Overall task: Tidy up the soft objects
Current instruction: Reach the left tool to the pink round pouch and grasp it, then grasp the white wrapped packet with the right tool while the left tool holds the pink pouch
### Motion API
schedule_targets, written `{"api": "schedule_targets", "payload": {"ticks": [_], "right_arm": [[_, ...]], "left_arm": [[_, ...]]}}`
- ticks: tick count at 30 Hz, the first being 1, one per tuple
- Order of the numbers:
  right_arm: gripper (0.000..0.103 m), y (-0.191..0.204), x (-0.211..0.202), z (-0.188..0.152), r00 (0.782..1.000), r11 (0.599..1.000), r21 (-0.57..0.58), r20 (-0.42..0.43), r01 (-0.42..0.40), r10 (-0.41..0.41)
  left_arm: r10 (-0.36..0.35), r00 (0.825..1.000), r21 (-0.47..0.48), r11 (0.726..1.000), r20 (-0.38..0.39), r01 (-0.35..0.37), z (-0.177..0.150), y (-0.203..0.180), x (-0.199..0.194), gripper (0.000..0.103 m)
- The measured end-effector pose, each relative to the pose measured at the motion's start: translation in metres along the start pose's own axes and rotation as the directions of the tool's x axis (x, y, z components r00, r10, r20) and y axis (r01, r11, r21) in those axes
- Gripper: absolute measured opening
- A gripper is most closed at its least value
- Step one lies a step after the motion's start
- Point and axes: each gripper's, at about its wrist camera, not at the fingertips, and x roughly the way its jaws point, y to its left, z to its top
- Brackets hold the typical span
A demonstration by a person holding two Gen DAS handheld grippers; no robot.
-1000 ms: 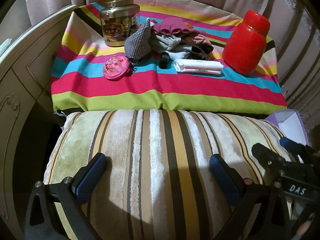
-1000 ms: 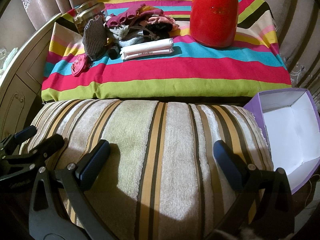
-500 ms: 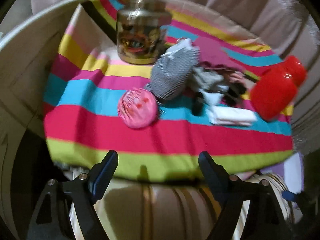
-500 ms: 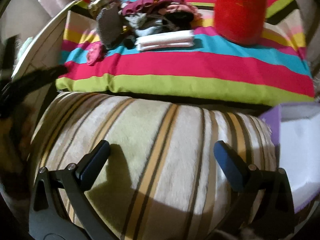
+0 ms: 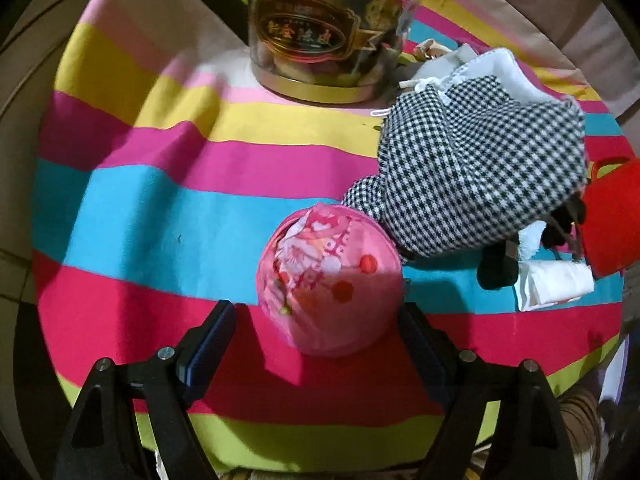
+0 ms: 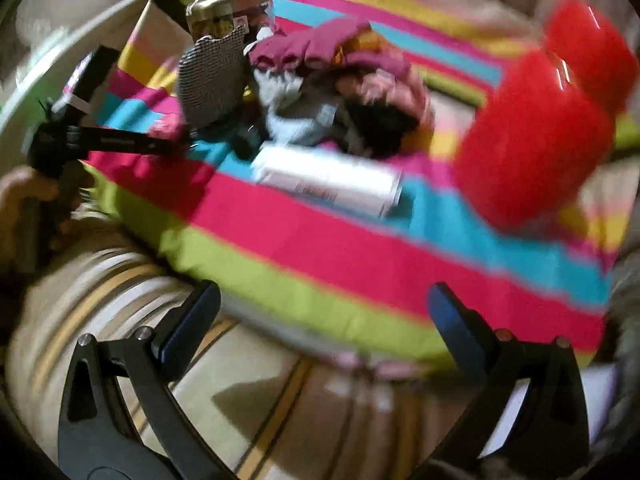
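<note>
now lower the open left tongs (image 5: 316,330) squarely astride the pink pouch (image 5: 330,280), then squeeze gently; right tongs (image 6: 322,316) gape empty.

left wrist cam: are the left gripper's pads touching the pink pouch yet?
No. The left gripper stands open, its pads on either side of the round pink pouch, with striped cloth showing in the left-hand gap.
</note>
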Motion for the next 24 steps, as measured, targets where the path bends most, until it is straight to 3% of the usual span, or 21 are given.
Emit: {"api": "schedule_targets", "payload": {"ticks": [3, 5, 6, 10, 13, 16, 20, 24], "right_arm": [[0.103, 0.006, 0.020, 0.018, 0.999, 0.988, -0.143, 0.018, 0.050, -0.047], [0.103, 0.010, 0.034, 0.026, 0.999, 0.977, -0.208, 0.015, 0.049, -0.047], [0.103, 0.009, 0.041, 0.030, 0.999, 0.972, -0.232, 0.005, 0.042, -0.042], [0.102, -0.004, 0.065, 0.042, 0.999, 0.970, -0.243, -0.035, 0.016, -0.026], [0.095, -0.004, 0.075, 0.044, 0.997, 0.959, -0.282, -0.072, -0.019, -0.001], [0.088, 0.006, 0.087, 0.046, 0.996, 0.932, -0.363, -0.087, -0.007, -0.027], [0.083, 0.005, 0.107, 0.051, 0.993, 0.925, -0.380, -0.106, 0.008, -0.052], [0.080, -0.010, 0.116, 0.057, 0.993, 0.957, -0.289, -0.122, -0.042, 0.007]], "left_arm": [[0.016, 1.000, 0.034, 0.999, 0.008, -0.016, 0.004, -0.005, 0.005, 0.081], [0.029, 0.999, 0.060, 0.998, 0.024, -0.030, 0.005, -0.009, 0.004, 0.071], [0.028, 0.999, 0.066, 0.997, 0.028, -0.030, 0.004, -0.009, 0.004, 0.071], [0.023, 0.999, 0.077, 0.997, 0.045, -0.026, -0.002, -0.009, -0.001, 0.071], [0.022, 0.997, 0.061, 0.998, 0.072, -0.027, -0.012, -0.008, -0.013, 0.071], [0.009, 0.996, 0.052, 0.999, 0.091, -0.014, -0.030, -0.011, -0.031, 0.071], [-0.028, 0.993, 0.043, 0.999, 0.115, 0.023, -0.044, -0.011, -0.050, 0.071], [-0.052, 0.989, 0.036, 0.998, 0.137, 0.048, -0.057, -0.014, -0.074, 0.071]]}}
